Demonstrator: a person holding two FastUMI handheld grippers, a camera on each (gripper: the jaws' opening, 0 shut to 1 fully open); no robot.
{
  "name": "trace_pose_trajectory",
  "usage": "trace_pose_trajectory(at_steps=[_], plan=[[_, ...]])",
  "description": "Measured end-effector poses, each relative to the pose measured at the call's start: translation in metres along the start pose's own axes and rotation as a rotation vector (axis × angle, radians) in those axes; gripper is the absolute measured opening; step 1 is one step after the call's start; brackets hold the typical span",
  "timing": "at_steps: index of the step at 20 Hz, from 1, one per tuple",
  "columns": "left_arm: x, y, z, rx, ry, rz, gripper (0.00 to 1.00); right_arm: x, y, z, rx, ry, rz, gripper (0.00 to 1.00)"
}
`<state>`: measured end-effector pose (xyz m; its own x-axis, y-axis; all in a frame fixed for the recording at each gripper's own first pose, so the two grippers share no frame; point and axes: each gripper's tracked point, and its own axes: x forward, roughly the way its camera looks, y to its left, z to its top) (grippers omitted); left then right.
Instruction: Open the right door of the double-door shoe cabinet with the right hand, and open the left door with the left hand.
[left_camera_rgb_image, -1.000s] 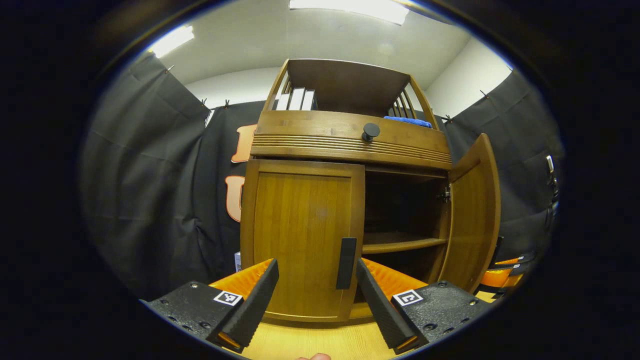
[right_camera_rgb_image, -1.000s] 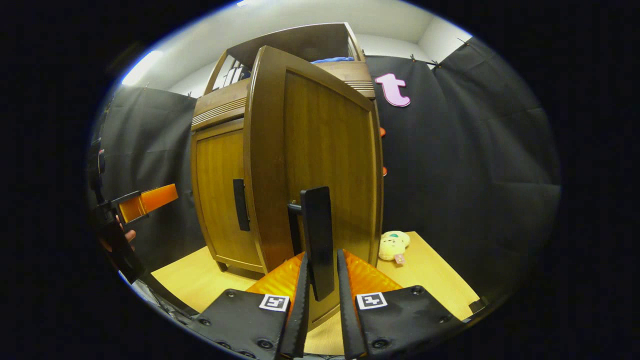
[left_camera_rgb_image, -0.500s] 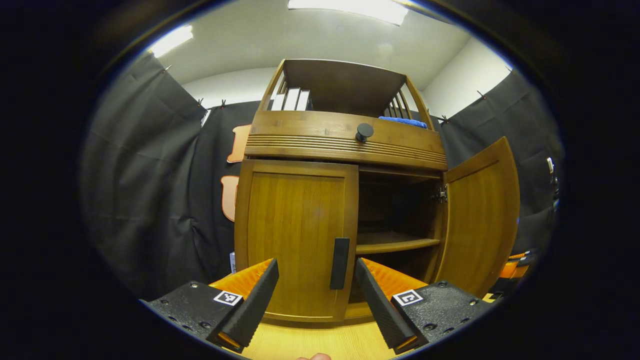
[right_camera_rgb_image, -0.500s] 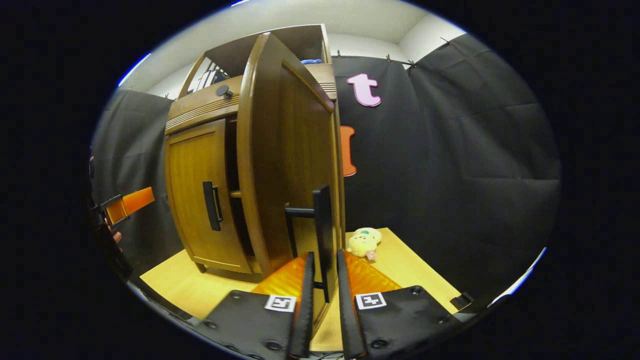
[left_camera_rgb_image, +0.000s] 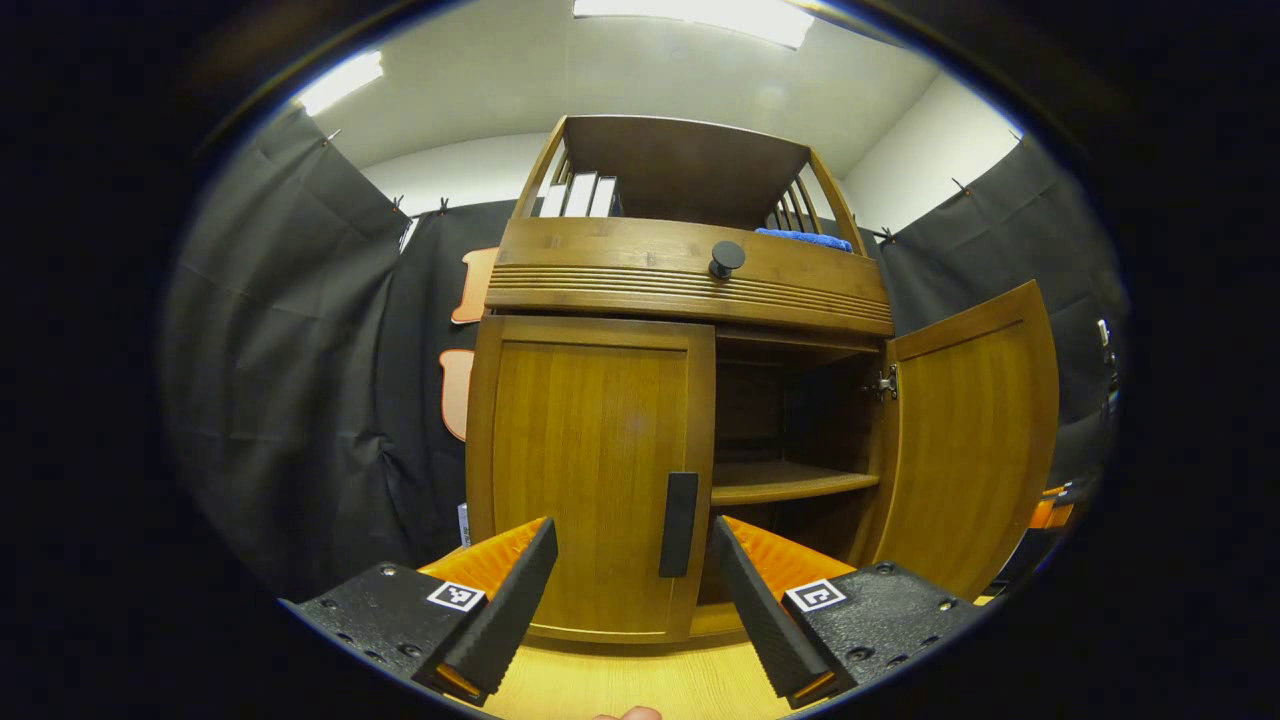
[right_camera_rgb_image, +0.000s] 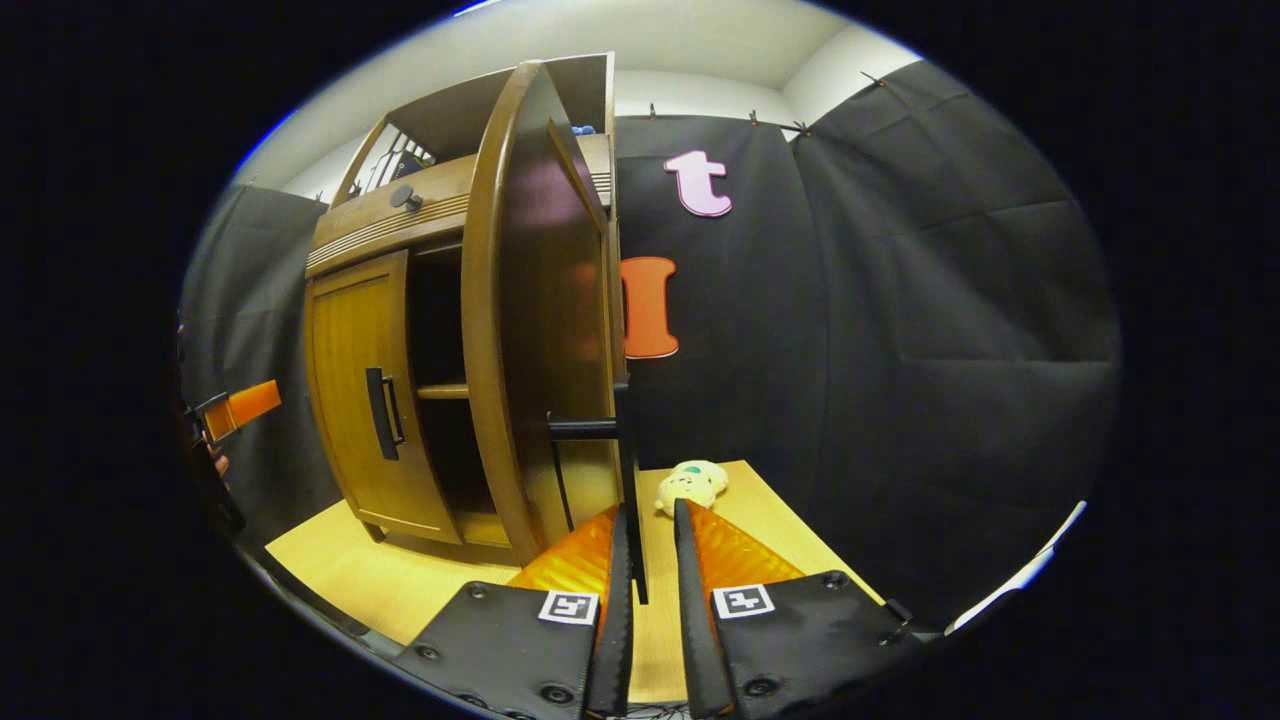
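L hand-held gripper (left_camera_rgb_image: 633, 600) is spread wide, holding nothing, just in front of the shoe cabinet (left_camera_rgb_image: 690, 280), which stands on the counter (left_camera_rgb_image: 640, 685). Its fingers (left_camera_rgb_image: 500, 615) sit either side of the left door's handle (left_camera_rgb_image: 679, 524) w/o touching it. Left door (left_camera_rgb_image: 590, 470) is closed flat. In the right gripper view this gripper shows at far left (right_camera_rgb_image: 238, 408), well apart from the cabinet front.

Centre: drawer knob (left_camera_rgb_image: 726, 257) on the ribbed rail above the doors; books (left_camera_rgb_image: 580, 195) and a blue cloth (left_camera_rgb_image: 805, 238) on the top shelf. Inside shelf (left_camera_rgb_image: 790, 483) is exposed.

Right door (left_camera_rgb_image: 965, 450) stands swung wide open, hinge (left_camera_rgb_image: 884, 383) visible. R hand-held gripper (right_camera_rgb_image: 648, 610) is pinching the right door's handle bar (right_camera_rgb_image: 628, 480), both fingers pressed on it, door edge-on to its camera. Plush toy (right_camera_rgb_image: 692, 483) lies on the counter to the right, near the booth wall, apart from the cabinet.
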<state>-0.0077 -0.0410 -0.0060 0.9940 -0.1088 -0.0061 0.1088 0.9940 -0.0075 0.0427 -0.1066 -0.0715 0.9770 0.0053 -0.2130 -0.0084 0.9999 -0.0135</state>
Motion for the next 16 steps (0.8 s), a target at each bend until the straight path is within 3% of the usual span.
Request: trace_pose_trajectory(at_steps=[4, 5, 6, 10, 13, 14, 15, 16], plan=[[-0.001, -0.001, 0.0, 0.0, 0.002, -0.006, 0.92, -0.002, -0.018, -0.002, 0.012, 0.003, 0.052, 0.29], [-0.001, -0.002, 0.0, 0.003, 0.002, -0.008, 0.92, -0.001, -0.021, -0.001, 0.017, 0.005, 0.065, 0.24], [-0.002, -0.001, 0.0, 0.006, 0.002, -0.008, 0.92, -0.001, -0.024, -0.002, 0.017, 0.003, 0.074, 0.29], [-0.002, 0.001, -0.001, 0.009, 0.003, -0.001, 0.92, 0.003, -0.029, -0.005, 0.037, 0.017, 0.089, 0.3], [-0.003, 0.003, -0.001, 0.005, 0.005, 0.013, 0.92, -0.001, -0.023, -0.004, 0.013, 0.024, 0.054, 0.31], [-0.003, 0.003, 0.0, 0.007, 0.003, 0.013, 0.92, -0.006, -0.024, -0.006, -0.002, 0.027, 0.028, 0.2], [-0.003, 0.004, 0.001, 0.01, 0.0, 0.016, 0.92, -0.011, -0.03, -0.008, -0.008, 0.025, 0.002, 0.31], [-0.003, 0.004, 0.001, 0.012, -0.003, 0.016, 0.91, -0.018, -0.039, -0.009, -0.006, 0.014, -0.027, 0.2]])
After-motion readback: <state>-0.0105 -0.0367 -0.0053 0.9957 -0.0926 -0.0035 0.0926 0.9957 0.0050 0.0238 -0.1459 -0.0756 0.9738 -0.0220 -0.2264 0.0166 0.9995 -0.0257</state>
